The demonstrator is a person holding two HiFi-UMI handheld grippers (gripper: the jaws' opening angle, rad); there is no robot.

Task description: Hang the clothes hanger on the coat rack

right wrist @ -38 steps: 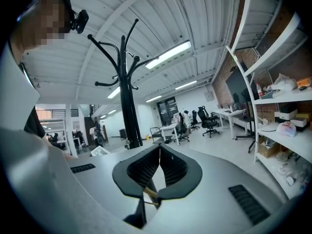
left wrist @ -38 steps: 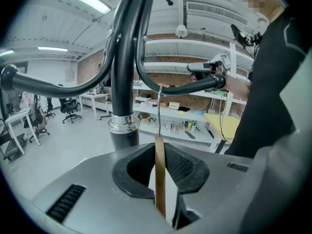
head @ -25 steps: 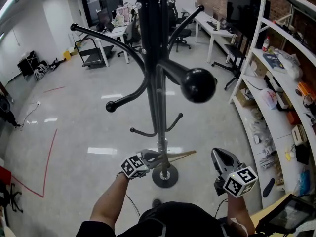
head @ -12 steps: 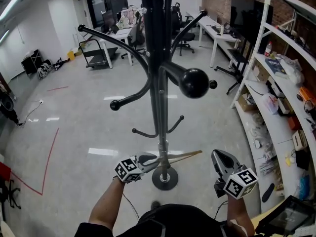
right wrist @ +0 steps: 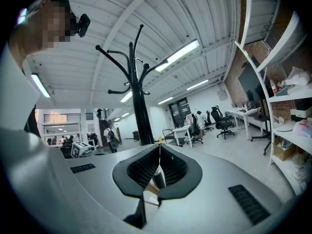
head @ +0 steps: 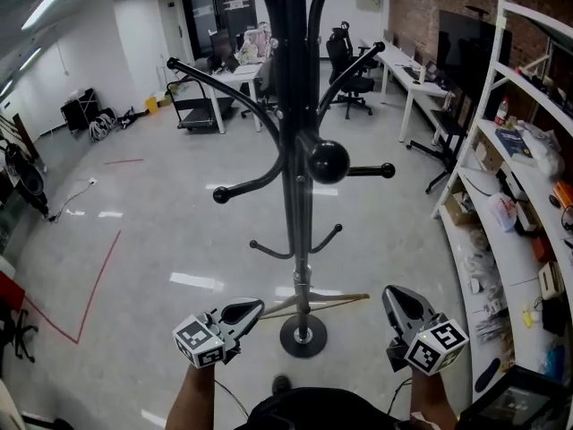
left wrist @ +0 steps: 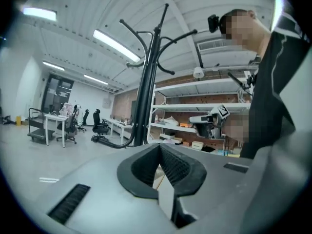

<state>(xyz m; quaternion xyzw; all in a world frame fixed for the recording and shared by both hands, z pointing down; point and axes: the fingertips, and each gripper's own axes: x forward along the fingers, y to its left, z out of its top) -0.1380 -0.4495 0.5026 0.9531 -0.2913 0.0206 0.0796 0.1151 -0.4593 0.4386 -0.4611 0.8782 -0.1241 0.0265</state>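
Observation:
The black coat rack [head: 295, 150] stands straight ahead, its curved arms ending in round knobs; it also rises in the left gripper view [left wrist: 148, 82] and the right gripper view [right wrist: 139, 101]. A wooden clothes hanger [head: 327, 301] sits low against the pole just above the round base [head: 303, 336]; what carries it is hidden. My left gripper [head: 251, 308] is left of the base, apart from the hanger, jaws shut and empty. My right gripper [head: 394, 296] is to the right of the base, shut and empty. Neither gripper view shows the hanger.
White shelves [head: 528, 195] full of boxes and papers run along the right side, close to my right gripper. Desks and office chairs [head: 354, 61] stand at the back. A red tape line [head: 94, 285] marks the grey floor at left.
My left gripper has let go of the hanger and drawn back to the left and down. The hanger stays by the pole. The right gripper has barely moved.

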